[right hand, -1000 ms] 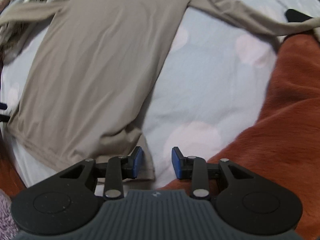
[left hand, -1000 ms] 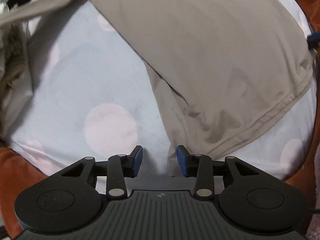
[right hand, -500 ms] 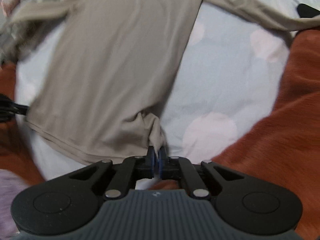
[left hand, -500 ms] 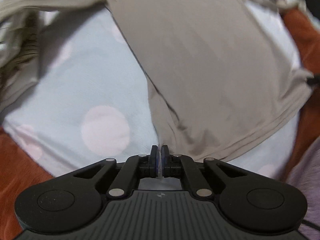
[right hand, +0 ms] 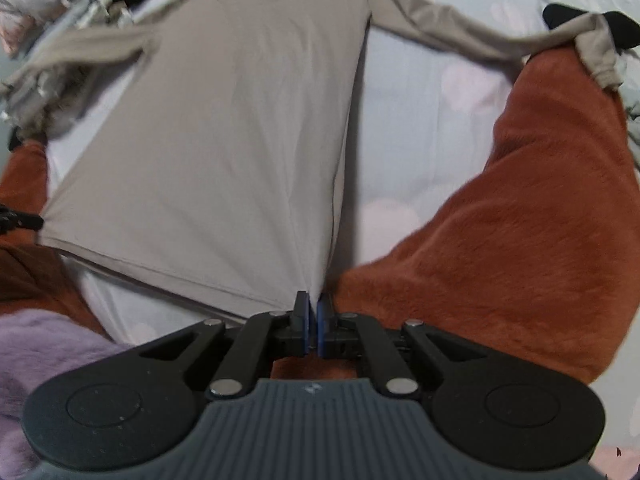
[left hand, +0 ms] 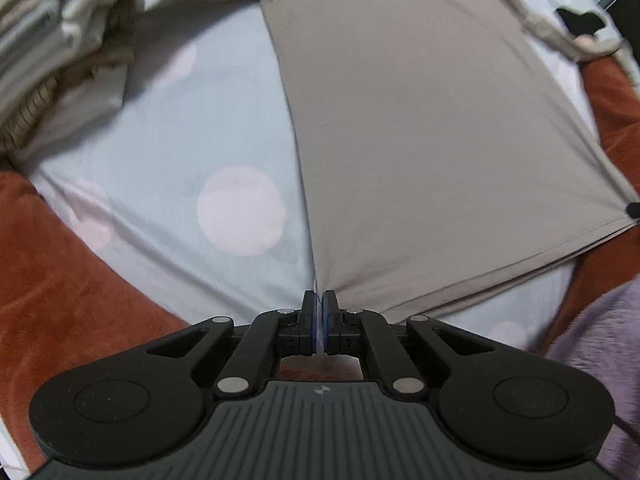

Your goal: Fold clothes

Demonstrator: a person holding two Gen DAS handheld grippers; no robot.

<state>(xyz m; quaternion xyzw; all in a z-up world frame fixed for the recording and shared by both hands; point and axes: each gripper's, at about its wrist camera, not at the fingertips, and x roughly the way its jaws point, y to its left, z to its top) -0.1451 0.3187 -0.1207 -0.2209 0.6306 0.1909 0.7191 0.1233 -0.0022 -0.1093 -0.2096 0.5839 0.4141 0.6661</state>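
— Beige shirt (right hand: 224, 128) flat on dotted sheet (left hand: 192, 140), hem corners pinched in left tool (left hand: 319, 312) and right tool (right hand: 313, 312), both clamped tight.

— Could slip if pulled unevenly; may drag sleeves (right hand: 460, 28) crooked.

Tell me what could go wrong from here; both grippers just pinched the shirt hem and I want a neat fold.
1. Each gripper, left gripper and right gripper, holds only a small corner of the shirt; the taut fabric could slip out.
2. The sleeve trails onto the orange blanket and may drag or bunch.
3. The other sleeve lies on a clothes pile and could snag.
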